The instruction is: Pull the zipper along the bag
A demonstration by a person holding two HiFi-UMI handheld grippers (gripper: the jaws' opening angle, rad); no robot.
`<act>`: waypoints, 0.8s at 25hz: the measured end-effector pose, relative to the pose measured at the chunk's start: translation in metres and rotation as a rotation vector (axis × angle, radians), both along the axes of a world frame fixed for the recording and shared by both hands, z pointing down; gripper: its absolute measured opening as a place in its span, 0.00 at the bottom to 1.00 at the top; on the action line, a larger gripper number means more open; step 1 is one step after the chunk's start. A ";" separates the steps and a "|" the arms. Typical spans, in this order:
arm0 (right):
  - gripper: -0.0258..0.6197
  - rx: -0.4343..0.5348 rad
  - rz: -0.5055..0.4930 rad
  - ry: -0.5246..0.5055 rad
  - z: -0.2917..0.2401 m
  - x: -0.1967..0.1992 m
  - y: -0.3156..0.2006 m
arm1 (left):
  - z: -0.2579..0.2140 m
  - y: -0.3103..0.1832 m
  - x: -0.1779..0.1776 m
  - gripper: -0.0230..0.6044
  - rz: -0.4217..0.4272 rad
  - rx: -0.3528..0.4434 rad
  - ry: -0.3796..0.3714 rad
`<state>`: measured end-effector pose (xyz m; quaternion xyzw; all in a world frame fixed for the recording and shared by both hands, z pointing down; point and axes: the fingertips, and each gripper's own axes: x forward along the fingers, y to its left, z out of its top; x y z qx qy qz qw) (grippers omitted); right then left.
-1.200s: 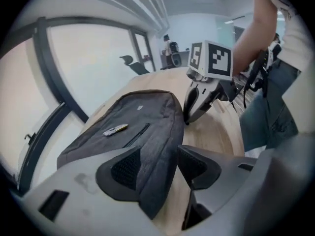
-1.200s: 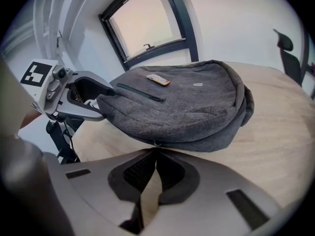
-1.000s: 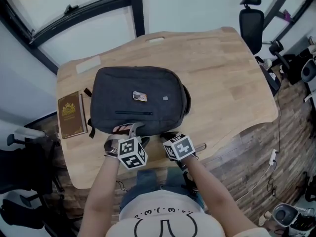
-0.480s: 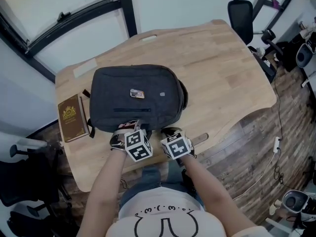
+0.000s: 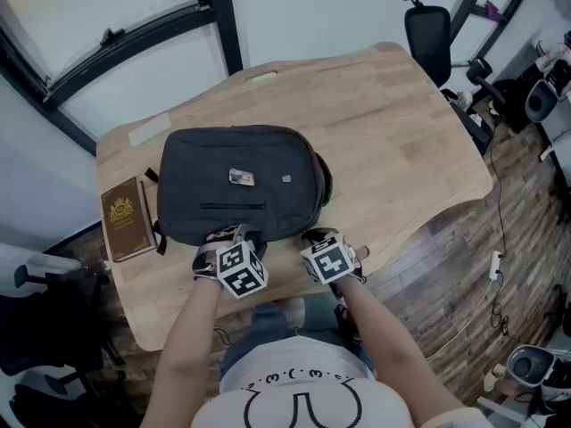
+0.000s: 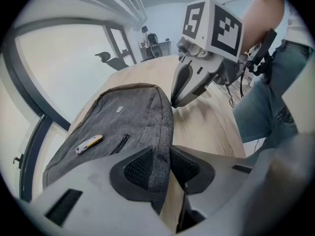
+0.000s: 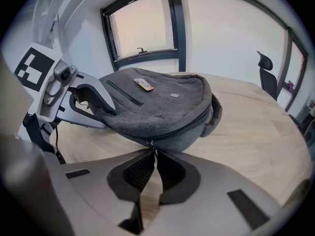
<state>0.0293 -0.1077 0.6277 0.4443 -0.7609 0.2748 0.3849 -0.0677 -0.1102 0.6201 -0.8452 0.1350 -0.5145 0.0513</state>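
Observation:
A dark grey backpack (image 5: pixel 236 184) lies flat on the wooden table (image 5: pixel 393 132). My left gripper (image 5: pixel 234 236) is at the bag's near edge. In the left gripper view its jaws have just been closing, and its pads (image 6: pixel 140 167) now pinch a fold of the bag's fabric (image 6: pixel 160 156). My right gripper (image 5: pixel 315 236) is a little to the right on the same edge. Its jaws have just been opening slightly, but the zipper pull (image 7: pixel 155 155) still hangs squeezed between them, below the slider (image 7: pixel 150 142). The zipper line (image 7: pixel 189 124) runs round the bag's right side.
A brown book (image 5: pixel 123 218) lies left of the bag. A small tag (image 5: pixel 239 177) and a pocket zip (image 5: pixel 234 208) are on the bag's top. An office chair (image 5: pixel 428 38) stands beyond the table's far right corner. The table's near edge is just behind both grippers.
The left gripper's jaws have come together on the bag's near edge. The right gripper has shifted to the right along that edge, towards the bag's right corner.

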 end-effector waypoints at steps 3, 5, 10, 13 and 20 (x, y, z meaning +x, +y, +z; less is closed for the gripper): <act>0.15 -0.003 -0.019 0.011 -0.003 0.012 -0.006 | -0.001 0.000 0.000 0.21 -0.006 -0.024 0.000; 0.15 -0.007 -0.042 0.024 -0.006 0.018 -0.010 | -0.001 0.000 0.000 0.21 -0.008 -0.048 -0.004; 0.15 -0.050 -0.113 0.025 -0.009 0.034 -0.018 | -0.001 0.000 0.000 0.20 -0.005 -0.135 -0.028; 0.15 -0.075 -0.137 0.034 -0.012 0.048 -0.027 | 0.000 0.000 0.000 0.19 -0.006 -0.158 -0.045; 0.15 -0.006 -0.129 0.180 -0.025 0.101 -0.079 | 0.001 0.001 -0.002 0.18 0.016 -0.153 -0.098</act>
